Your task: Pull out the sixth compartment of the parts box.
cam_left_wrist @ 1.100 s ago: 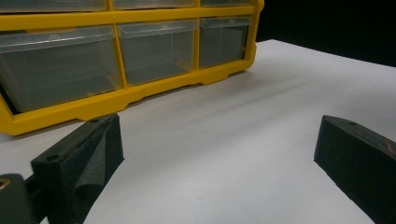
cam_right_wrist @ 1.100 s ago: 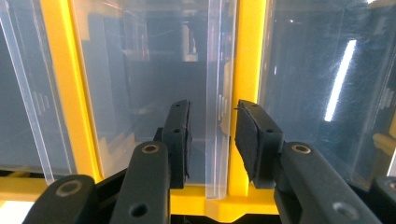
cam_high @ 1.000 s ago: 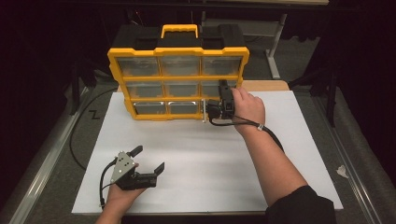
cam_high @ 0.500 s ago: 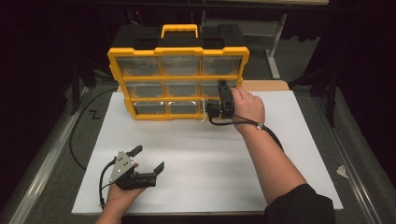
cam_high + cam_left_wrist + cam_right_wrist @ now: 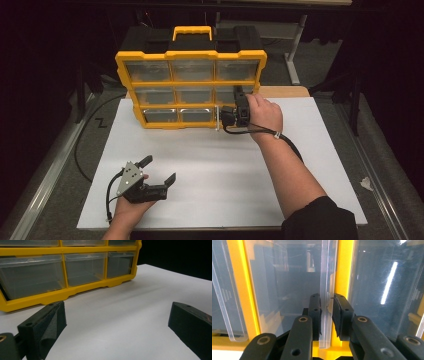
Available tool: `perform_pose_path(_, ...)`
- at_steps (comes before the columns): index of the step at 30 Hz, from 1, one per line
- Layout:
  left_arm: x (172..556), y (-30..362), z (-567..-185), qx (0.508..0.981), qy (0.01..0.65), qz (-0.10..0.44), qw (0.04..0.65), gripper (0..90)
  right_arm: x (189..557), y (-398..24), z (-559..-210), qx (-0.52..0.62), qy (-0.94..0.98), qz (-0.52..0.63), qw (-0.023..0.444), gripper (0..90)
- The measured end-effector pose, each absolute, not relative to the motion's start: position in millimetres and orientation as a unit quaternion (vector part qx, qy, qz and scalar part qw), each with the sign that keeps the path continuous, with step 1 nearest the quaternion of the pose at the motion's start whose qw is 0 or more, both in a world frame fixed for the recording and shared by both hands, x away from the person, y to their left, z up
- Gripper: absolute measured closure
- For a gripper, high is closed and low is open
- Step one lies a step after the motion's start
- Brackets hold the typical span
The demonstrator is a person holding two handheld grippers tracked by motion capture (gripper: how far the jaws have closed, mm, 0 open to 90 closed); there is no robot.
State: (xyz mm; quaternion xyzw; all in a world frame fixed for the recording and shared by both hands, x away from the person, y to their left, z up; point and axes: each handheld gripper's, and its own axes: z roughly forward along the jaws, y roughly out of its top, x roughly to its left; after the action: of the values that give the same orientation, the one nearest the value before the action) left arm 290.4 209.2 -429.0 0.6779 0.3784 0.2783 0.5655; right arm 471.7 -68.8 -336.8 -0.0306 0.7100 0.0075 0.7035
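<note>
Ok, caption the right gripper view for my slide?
Right gripper fingers pinched on a clear drawer's lip in the yellow organizer.

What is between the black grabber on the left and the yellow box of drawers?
Nothing but bare white board. In the high view, the left gripper rests apart from the yellow organizer, and the left gripper view shows plain white up to its base.

Left gripper [image 5: 117,327] hovers low over the white board [image 5: 125,315], jaws spread wide with nothing between them. Ahead, far left, stands the yellow organizer [image 5: 62,292] with clear drawers [image 5: 83,268].
</note>
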Motion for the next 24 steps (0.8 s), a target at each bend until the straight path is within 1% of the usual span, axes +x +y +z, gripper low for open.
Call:
perform_pose_path(10, 290, 211, -429, 0.677, 0.380, 0.280, 0.564, 2.3, 468, -69, -335, -0.030, 0.714, 0.009, 0.700, 80.3)
perform_pose_path(24, 290, 209, -429, 0.678, 0.379, 0.279, 0.564, 2.3, 447, -71, -336, -0.032, 0.714, 0.015, 0.699, 80.4)
